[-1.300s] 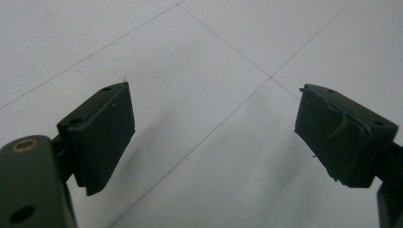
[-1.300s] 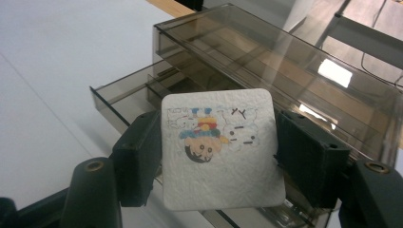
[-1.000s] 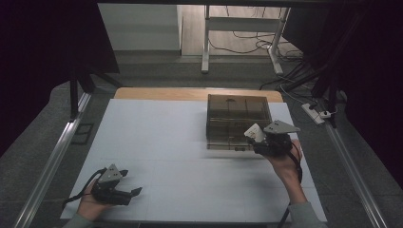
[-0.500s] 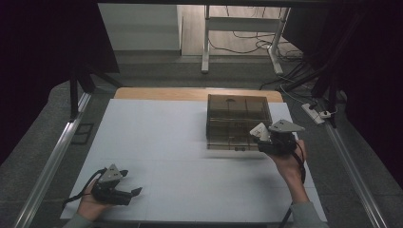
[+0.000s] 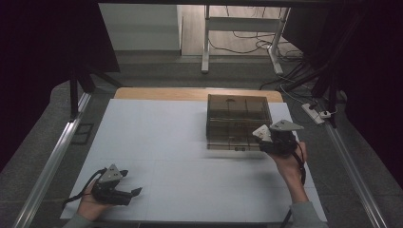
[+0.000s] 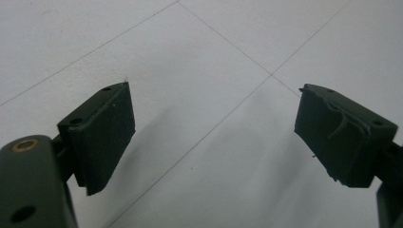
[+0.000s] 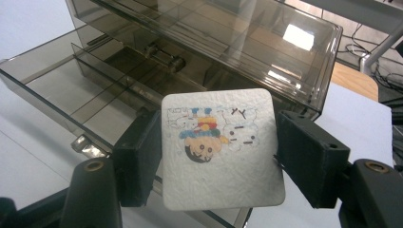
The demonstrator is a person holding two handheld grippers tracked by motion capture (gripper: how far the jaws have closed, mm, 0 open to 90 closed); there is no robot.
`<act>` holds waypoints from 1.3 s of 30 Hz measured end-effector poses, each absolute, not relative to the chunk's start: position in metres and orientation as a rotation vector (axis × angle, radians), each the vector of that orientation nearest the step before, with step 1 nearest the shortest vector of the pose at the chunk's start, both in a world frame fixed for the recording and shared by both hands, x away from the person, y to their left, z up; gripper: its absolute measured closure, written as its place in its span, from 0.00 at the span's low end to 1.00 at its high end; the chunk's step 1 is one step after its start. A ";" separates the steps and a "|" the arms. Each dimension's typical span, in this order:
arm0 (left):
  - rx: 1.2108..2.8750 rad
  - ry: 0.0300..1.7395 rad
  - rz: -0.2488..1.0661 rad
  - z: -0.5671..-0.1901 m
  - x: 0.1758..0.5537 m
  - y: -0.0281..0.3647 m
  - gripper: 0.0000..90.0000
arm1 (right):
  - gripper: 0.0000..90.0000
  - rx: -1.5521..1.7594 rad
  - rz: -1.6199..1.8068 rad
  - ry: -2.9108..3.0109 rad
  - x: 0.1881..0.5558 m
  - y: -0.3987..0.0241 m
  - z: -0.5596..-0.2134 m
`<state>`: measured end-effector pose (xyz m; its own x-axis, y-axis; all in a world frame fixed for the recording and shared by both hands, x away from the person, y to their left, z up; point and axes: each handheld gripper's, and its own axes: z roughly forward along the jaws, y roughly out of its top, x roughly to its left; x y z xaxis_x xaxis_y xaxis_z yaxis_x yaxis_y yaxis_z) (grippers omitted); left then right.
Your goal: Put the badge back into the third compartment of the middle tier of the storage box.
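The right tool (image 7: 216, 156) has its jaws closed on a white picture card (image 7: 221, 149) just above the open drawer (image 7: 62, 90) of the smoky box (image 5: 237, 121), so placing it seems left, while the left tool (image 5: 116, 187) rests wide open and empty on the surface (image 5: 157, 137).

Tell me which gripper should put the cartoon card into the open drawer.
Right. The right gripper already holds the cartoon card between its jaws, just in front of the smoky drawer box's open drawer. The left gripper sits open and empty near the table's front-left.

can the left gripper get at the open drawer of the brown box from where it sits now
Probably not without a long reach: the left gripper sits at the near left corner, open, and the drawer lies across the table by the right gripper.
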<state>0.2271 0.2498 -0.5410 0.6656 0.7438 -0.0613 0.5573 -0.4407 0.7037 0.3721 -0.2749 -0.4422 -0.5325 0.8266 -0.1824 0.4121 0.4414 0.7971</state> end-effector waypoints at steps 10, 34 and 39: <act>2.162 1.000 0.334 -0.541 0.227 0.250 0.15 | 0.36 1.067 0.940 2.153 0.375 -0.273 -0.449; 2.159 0.999 0.336 -0.540 0.227 0.250 0.15 | 0.44 0.984 1.037 2.159 0.368 -0.264 -0.443; 2.158 1.000 0.336 -0.540 0.227 0.250 0.15 | 0.89 0.938 1.123 2.219 0.367 -0.260 -0.440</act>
